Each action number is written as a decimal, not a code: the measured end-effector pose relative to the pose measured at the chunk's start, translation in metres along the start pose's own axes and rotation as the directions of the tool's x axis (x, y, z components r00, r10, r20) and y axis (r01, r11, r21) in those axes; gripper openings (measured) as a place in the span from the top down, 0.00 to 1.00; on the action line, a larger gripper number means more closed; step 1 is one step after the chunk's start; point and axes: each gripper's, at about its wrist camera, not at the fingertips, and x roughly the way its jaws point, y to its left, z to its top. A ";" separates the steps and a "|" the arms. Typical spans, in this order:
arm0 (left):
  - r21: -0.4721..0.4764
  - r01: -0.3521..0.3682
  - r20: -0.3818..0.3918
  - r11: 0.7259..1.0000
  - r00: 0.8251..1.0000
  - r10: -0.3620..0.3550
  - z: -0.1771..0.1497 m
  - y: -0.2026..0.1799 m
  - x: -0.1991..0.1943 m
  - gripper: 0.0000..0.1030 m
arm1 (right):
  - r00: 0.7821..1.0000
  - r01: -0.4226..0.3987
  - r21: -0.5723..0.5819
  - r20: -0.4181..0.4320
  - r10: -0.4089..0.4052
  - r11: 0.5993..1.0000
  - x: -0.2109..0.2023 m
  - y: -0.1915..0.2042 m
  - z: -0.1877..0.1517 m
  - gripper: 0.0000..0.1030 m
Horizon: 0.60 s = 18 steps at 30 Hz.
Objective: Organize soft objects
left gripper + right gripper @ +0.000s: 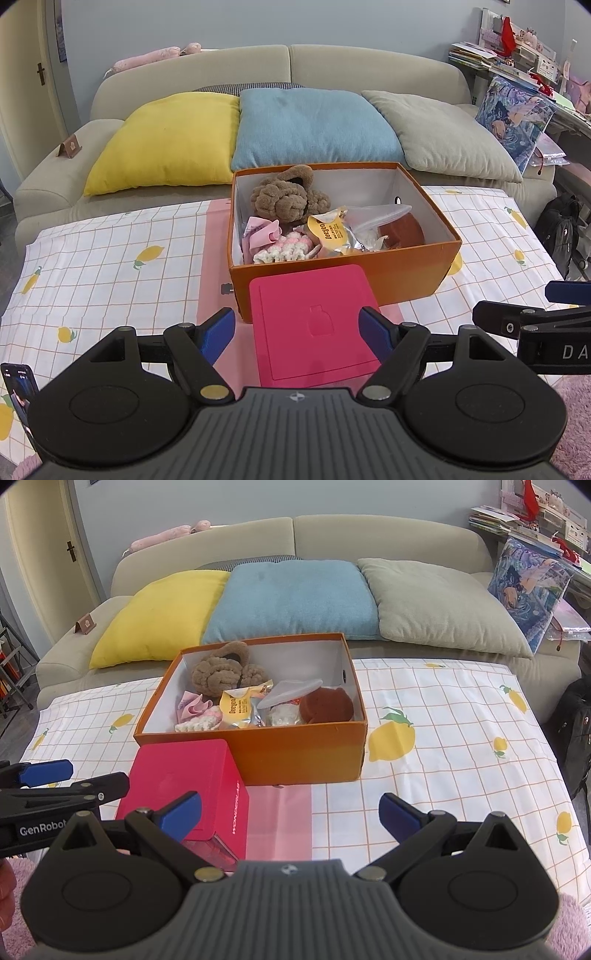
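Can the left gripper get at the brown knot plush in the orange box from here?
Probably yes, but not straight ahead: the pink box stands between the open left gripper and the orange box. The plush lies uncovered on top.

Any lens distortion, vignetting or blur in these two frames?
Left wrist view: the sofa and table edge bow, corners go black, the orange box is sharp. Right wrist view: same bowing and dark corners, slight softness at the shelf.
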 end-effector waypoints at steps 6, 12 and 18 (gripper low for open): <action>-0.002 -0.010 -0.004 1.000 1.000 0.010 -0.003 0.001 0.000 0.13 | 1.000 0.000 -0.003 -0.001 0.000 1.000 0.000 0.000 0.000 0.03; 0.002 -0.022 -0.005 1.000 1.000 0.022 -0.003 0.000 0.000 0.13 | 1.000 -0.002 -0.008 -0.006 0.002 1.000 -0.001 0.000 -0.001 0.03; -0.006 -0.016 -0.010 1.000 1.000 0.016 -0.003 0.000 0.000 0.13 | 1.000 -0.002 -0.008 -0.008 0.002 1.000 0.000 0.000 -0.001 0.03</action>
